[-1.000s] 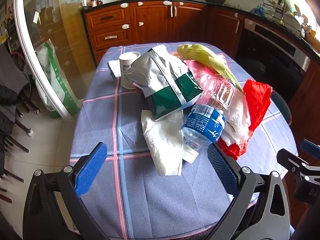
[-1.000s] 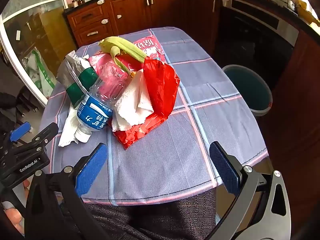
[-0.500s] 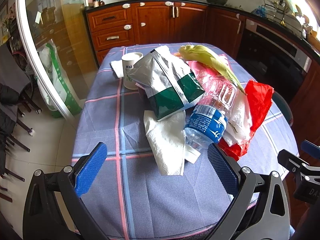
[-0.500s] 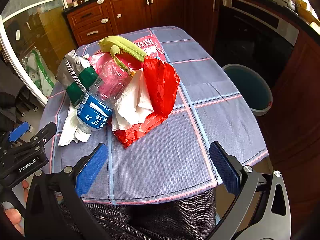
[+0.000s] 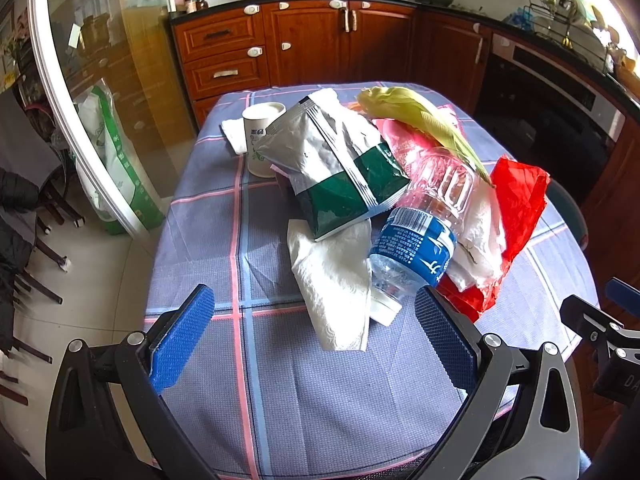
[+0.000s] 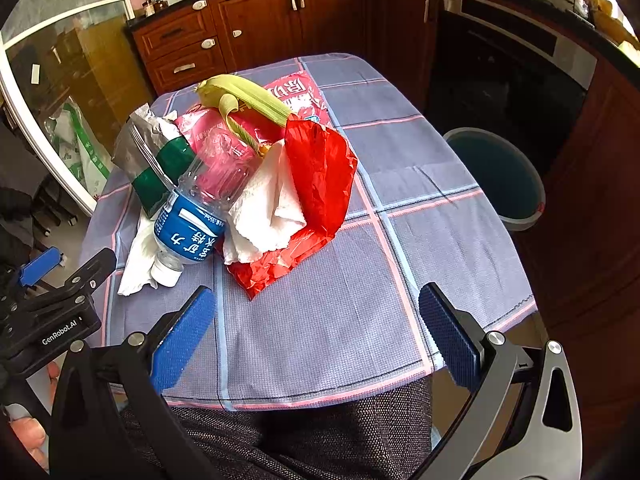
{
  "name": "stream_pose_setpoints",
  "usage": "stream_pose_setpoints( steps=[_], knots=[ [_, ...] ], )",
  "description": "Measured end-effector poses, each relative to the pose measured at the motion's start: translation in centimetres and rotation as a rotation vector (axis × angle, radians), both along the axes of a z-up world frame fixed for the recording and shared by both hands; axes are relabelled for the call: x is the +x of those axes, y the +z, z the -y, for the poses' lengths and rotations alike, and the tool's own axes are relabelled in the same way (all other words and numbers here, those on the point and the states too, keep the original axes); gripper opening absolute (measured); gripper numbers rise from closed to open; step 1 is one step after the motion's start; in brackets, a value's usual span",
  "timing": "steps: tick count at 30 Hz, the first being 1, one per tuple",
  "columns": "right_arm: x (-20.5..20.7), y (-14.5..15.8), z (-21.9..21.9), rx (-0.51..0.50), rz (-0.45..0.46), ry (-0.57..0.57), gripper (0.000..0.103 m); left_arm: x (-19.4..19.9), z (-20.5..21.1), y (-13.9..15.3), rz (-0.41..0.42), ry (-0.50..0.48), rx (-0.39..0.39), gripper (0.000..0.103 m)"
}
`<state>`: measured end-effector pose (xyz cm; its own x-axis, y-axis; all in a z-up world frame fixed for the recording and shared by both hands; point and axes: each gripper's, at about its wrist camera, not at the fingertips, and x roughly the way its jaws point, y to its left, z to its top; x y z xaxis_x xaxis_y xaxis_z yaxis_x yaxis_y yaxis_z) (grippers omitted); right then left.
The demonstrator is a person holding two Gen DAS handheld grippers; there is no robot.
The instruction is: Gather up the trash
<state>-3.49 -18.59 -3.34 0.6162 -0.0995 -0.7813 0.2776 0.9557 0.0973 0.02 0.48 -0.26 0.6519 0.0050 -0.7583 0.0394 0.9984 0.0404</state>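
Step in hand: the start of collecting; nothing gripped, both tools held short of the heap, by my reading.
Left tongs [image 5: 314, 330]: spread wide, empty, low over the near end of the bench [image 5: 320, 408], aimed at the heap.
Right tongs [image 6: 318, 330]: spread wide, empty, over the near bench edge, level, to the right of the heap; the person's lap shows beneath.
Paper towel [image 5: 334, 276]: nearest item, flat on the cloth, just ahead of the left tongs.
Bottle [image 5: 416, 240]: clear, blue label, white cap toward the tongs, lying tilted on the heap and touching the paper towel.
Red bag [image 6: 320, 176]: crumpled, right side of the heap, white tissue [image 6: 266, 208] resting on it.
Foil packet [image 5: 340, 160]: silver and green, leaning over the paper towel.
Corn husk [image 5: 420, 120]: on top of the heap, toward the far side.
Paper cup [image 5: 262, 136]: upright, behind the foil packet.
Bin [image 6: 500, 176]: on the floor by the right bench edge, well apart from the heap.
Next move calls for: probably lowering the left tongs around the paper towel or bottle neck, closing, then carrying across to the bin.
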Motion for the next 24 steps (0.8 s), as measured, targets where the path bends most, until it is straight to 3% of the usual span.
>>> stream_pose_setpoints(
  steps=[24],
  knots=[
    [0.03,-0.13,0.12,0.008,-0.006,-0.001,0.098,0.43,0.5,-0.21,-0.019,-0.007,0.013,0.1]
  ],
)
